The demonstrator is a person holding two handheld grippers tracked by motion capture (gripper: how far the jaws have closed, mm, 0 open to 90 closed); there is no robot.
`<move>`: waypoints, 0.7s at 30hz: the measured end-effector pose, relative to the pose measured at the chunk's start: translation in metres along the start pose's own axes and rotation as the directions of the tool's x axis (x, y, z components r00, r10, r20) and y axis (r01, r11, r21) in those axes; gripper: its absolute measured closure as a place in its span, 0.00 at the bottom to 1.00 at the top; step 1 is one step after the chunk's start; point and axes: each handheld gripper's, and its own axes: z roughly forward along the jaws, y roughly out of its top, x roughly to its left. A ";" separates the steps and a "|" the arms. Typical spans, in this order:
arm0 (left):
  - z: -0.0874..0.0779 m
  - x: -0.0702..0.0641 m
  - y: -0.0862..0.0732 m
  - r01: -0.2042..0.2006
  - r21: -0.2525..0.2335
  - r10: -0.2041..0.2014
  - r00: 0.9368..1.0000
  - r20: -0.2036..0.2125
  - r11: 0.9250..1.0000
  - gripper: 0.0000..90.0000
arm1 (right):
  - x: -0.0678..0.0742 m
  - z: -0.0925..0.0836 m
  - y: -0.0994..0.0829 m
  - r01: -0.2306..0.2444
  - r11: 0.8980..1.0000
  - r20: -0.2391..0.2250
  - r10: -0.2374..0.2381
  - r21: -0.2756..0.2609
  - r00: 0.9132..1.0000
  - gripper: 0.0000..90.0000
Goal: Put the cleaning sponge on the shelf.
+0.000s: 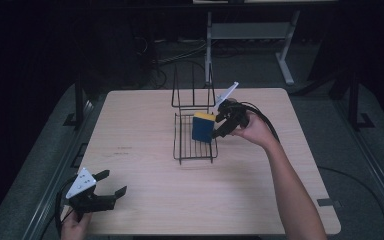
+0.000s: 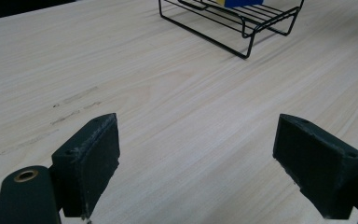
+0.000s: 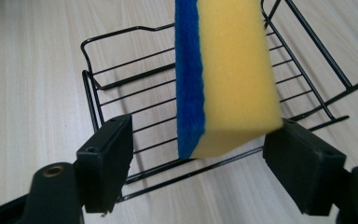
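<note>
A yellow and blue sponge (image 3: 223,79) is seen standing on its edge in a black wire rack (image 1: 195,136) on the wooden table (image 1: 145,150), just in front of the right gripper (image 1: 219,123). That gripper's jaws are spread wide, with the sponge between them near the right jaw, but whether it is touched cannot be told. The left gripper (image 1: 114,182) is held wide open with nothing in it, low over the table and well apart from the rack, which is seen far ahead of it.
</note>
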 end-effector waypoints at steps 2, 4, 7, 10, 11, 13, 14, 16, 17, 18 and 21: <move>0.000 0.000 0.000 -0.001 0.000 0.001 1.000 -0.001 1.000 0.16 | 0.001 -0.001 -0.001 -0.003 1.000 -0.001 0.003 0.001 1.000 0.26; 0.000 0.000 0.000 -0.004 -0.002 0.004 1.000 -0.001 1.000 0.16 | 0.002 -0.003 -0.004 0.001 1.000 -0.003 -0.001 -0.008 1.000 0.26; 0.000 0.000 0.001 -0.006 0.001 0.006 1.000 -0.001 1.000 0.16 | 0.003 -0.006 -0.011 -0.025 1.000 0.003 0.025 -0.008 1.000 0.25; 0.000 0.000 0.000 -0.008 0.004 0.008 1.000 -0.001 1.000 0.16 | 0.004 -0.008 -0.018 -0.034 0.999 0.008 0.034 0.004 0.999 0.24; 0.000 -0.001 0.000 -0.003 0.002 0.003 1.000 0.000 1.000 0.16 | 0.005 -0.009 -0.020 -0.039 0.999 0.009 0.039 0.003 0.999 0.24; 0.000 -0.001 0.000 -0.003 0.002 0.003 1.000 0.000 1.000 0.16 | 0.005 -0.010 -0.022 -0.040 0.999 0.004 0.040 0.000 0.999 0.24; -0.001 -0.001 0.000 -0.002 0.001 0.002 1.000 -0.001 1.000 0.16 | 0.006 -0.012 -0.025 -0.041 0.999 0.006 0.041 0.001 0.999 0.24; -0.001 -0.001 0.000 -0.005 0.001 0.005 1.000 -0.002 1.000 0.16 | 0.006 -0.014 -0.029 -0.046 0.999 0.008 0.046 0.002 0.999 0.24; -0.001 -0.001 0.000 -0.005 0.003 0.005 1.000 -0.002 1.000 0.16 | 0.007 -0.015 -0.032 -0.054 0.999 0.008 0.054 0.006 0.999 0.24; -0.001 -0.001 0.000 -0.006 0.005 0.006 1.000 -0.002 1.000 0.16 | 0.008 -0.017 -0.037 -0.055 0.998 0.012 0.055 0.004 0.998 0.24; -0.001 -0.001 -0.001 -0.006 0.004 0.006 1.000 0.000 1.000 0.16 | 0.010 -0.019 -0.042 -0.058 0.998 0.015 0.058 0.007 0.998 0.24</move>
